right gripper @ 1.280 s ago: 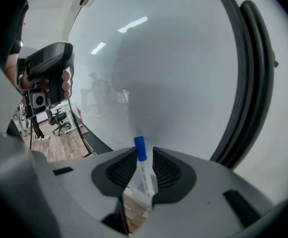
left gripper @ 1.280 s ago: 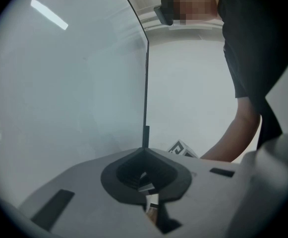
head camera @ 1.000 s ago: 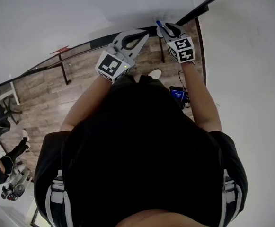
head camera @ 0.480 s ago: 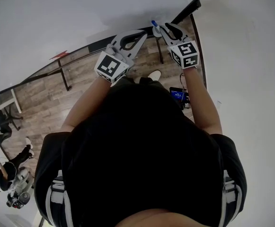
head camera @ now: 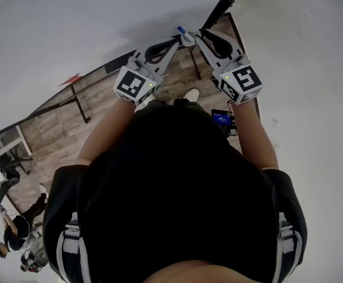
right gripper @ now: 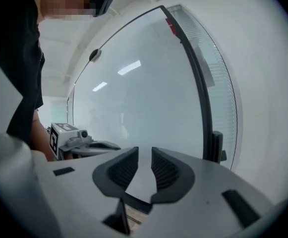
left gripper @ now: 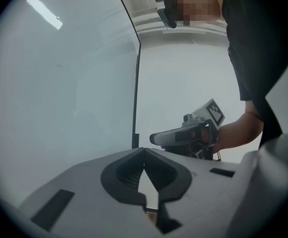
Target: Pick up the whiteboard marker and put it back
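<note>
The pick-up half looks done and the put-back is not yet begun. The right gripper (head camera: 190, 36) is clenched on the whiteboard marker (head camera: 183, 34), whose blue cap pokes out past the jaw tips, close up against the whiteboard (right gripper: 144, 98). In the right gripper view its jaws stand a narrow way apart with a pale strip between them. I take that strip for the marker's barrel seen lengthwise, and the jaws have just been closing tighter on it. The left gripper (left gripper: 144, 151) is clenched with its tips meeting on nothing, and in the head view it sits just beside the marker's end without holding it. The marker is therefore in the air in front of the board, well above the dark ledge (head camera: 100, 68) along the board's lower edge. As I judge it, the next move is to carry the marker down to that ledge and lay it level along it. The jaws should part only once the barrel rests there, or it could roll off.
</note>
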The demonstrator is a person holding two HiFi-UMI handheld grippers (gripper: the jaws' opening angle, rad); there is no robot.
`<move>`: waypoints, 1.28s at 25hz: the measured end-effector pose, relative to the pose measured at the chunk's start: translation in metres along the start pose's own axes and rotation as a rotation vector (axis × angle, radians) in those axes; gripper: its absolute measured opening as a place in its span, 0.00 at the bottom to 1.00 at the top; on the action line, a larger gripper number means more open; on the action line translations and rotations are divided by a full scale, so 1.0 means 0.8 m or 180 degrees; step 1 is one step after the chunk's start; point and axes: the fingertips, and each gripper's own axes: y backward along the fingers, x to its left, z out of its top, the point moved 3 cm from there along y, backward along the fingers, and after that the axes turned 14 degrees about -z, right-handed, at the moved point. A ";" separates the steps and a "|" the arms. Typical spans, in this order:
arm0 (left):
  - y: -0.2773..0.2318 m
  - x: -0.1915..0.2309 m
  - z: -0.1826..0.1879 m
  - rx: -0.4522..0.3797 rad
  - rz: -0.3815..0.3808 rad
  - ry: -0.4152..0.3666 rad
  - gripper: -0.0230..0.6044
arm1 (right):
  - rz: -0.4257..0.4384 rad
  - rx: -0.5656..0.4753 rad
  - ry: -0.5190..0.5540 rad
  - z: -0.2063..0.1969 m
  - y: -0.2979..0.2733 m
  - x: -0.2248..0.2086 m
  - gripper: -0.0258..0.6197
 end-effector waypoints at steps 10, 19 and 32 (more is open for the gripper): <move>-0.008 -0.027 0.039 -0.0182 -0.0199 -0.0035 0.04 | -0.0091 -0.0296 0.0109 0.027 0.071 0.017 0.06; -0.009 -0.052 0.049 -0.0175 -0.0315 -0.0067 0.04 | -0.0149 -0.0356 0.0142 0.012 0.087 0.013 0.04; -0.021 -0.081 0.042 -0.0154 -0.0379 -0.0112 0.04 | -0.0096 -0.0408 0.0196 0.001 0.110 0.016 0.04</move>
